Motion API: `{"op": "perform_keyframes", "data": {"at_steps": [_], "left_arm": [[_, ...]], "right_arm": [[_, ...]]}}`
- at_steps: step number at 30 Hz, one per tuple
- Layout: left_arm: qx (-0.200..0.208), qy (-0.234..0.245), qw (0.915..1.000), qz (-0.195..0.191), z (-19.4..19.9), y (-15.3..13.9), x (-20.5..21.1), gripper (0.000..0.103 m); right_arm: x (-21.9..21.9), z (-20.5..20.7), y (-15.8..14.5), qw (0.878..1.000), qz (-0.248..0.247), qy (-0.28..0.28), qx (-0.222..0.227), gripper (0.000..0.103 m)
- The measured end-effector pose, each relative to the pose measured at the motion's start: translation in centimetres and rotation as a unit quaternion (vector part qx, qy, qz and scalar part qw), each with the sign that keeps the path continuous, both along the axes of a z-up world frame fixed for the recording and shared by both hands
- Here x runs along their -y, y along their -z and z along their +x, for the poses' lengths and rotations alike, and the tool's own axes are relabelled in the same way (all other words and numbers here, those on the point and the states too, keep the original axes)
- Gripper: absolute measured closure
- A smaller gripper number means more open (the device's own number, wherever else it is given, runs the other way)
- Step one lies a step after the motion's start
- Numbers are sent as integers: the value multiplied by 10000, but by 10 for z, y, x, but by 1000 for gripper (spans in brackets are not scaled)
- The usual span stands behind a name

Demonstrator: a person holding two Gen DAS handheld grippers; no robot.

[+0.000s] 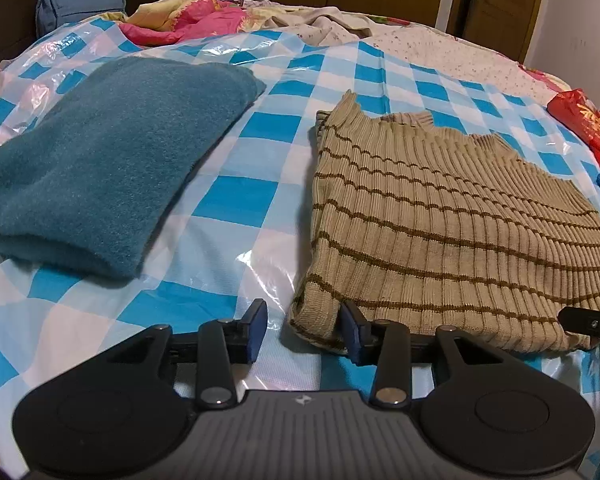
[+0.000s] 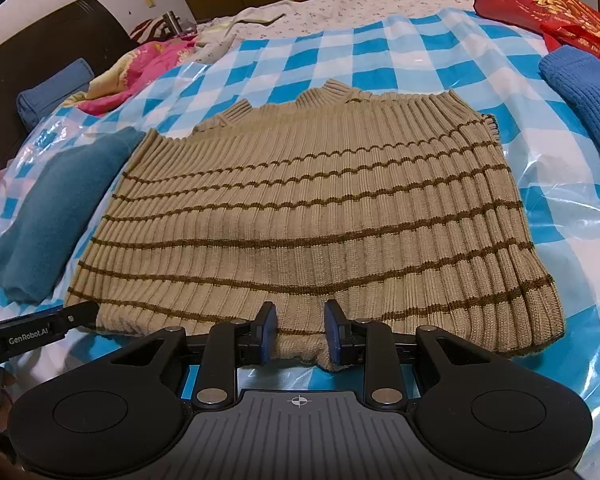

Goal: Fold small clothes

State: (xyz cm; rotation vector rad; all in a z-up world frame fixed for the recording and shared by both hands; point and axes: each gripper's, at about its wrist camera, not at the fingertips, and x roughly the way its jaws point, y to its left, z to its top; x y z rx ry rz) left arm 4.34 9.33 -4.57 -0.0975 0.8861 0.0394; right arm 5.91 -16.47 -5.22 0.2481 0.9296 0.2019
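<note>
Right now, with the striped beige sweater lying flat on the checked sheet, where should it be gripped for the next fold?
Probably the near hem of the striped beige sweater, at its two near corners, coming from the near edge with jaws low. It lies flat, collar away, and only the hem lifts off the checked sheet. The right gripper already straddles the mid-hem; the left gripper sits at the left corner.

beige ribbed sweater (image 2: 300, 216) | brown stripes | folded flat | on checkered sheet (image 2: 372, 56), beside teal folded garment (image 1: 100, 160)
</note>
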Motion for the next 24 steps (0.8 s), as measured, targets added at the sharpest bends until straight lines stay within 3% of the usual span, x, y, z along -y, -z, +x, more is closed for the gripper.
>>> {"op": "perform_keyframes", "data": {"at_steps": [24], "left_arm": [[-74,94,9990,435,1,2,11,46]], "right_arm": [[0,-11,4,9995,72,29,292,73]]}}
